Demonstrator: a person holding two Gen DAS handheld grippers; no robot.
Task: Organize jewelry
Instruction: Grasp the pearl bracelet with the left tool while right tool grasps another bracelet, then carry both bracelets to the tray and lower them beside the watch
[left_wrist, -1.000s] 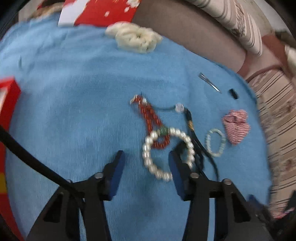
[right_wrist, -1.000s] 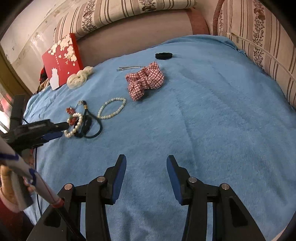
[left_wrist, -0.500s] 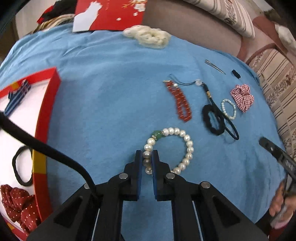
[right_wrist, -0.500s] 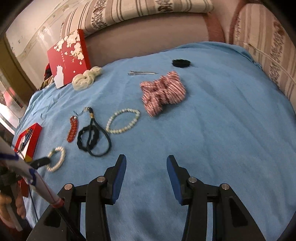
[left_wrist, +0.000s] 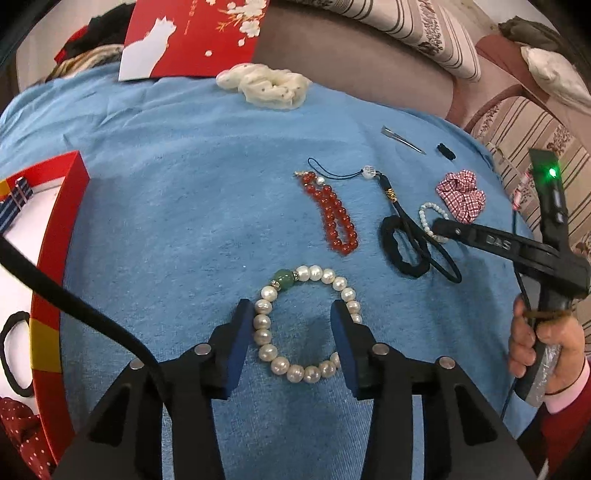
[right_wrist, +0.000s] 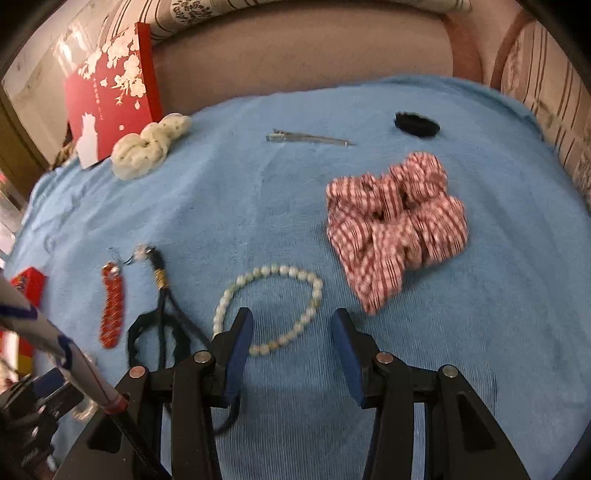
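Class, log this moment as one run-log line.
left tool: open, astride pearl bracelet | right tool: open, over pale bracelet | box: left

This is a home living room: a sofa with striped, flower-patterned cushions (right_wrist: 546, 92) and a plain brown backrest (right_wrist: 303, 66) curves around a seat covered by a blue towel-like cloth (left_wrist: 184, 221). Personal accessories lie scattered on the cloth, among them a checked scrunchie (right_wrist: 397, 225), a cream scrunchie (left_wrist: 267, 86) and a metal hair clip (right_wrist: 306, 138). A red gift box with white blossoms (right_wrist: 110, 92) leans against the backrest.
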